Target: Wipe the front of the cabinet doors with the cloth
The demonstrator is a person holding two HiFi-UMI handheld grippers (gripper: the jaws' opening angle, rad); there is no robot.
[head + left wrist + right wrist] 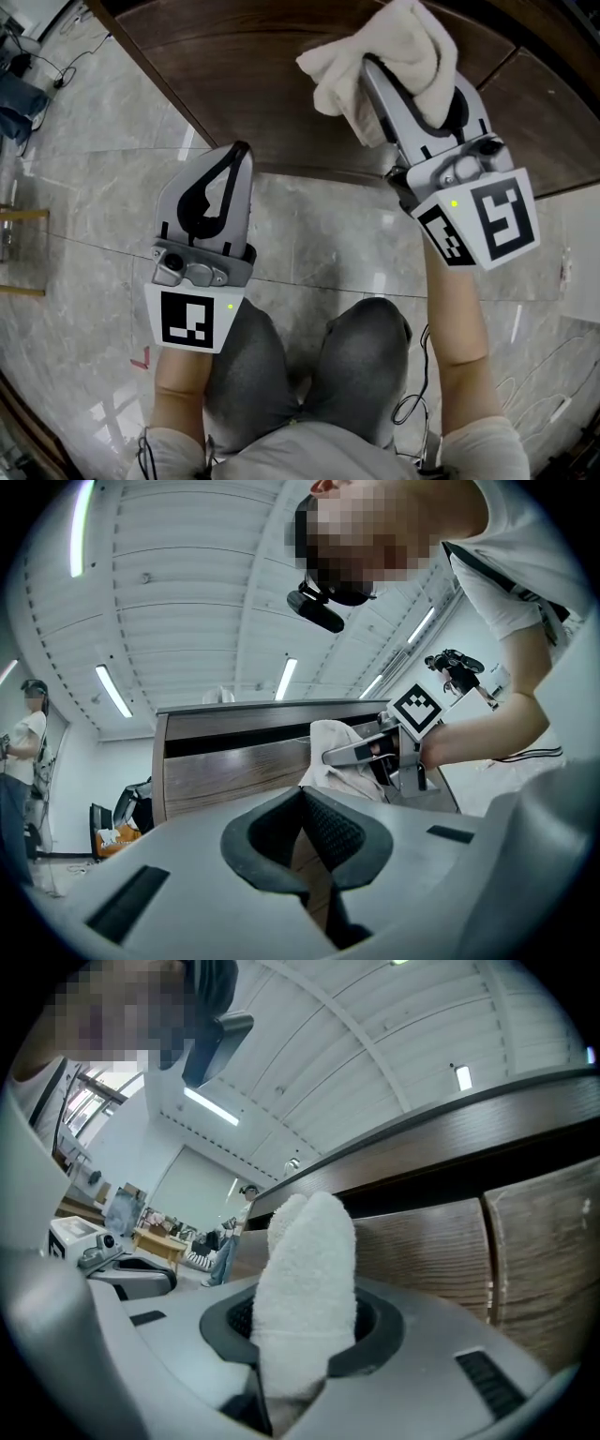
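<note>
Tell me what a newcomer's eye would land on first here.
The fluffy white cloth, clamped in the jaws of the right gripper, stands out at top right against the dark wooden cabinet doors. Lower left, the left gripper hangs over the pale floor, jaws together and empty.
</note>
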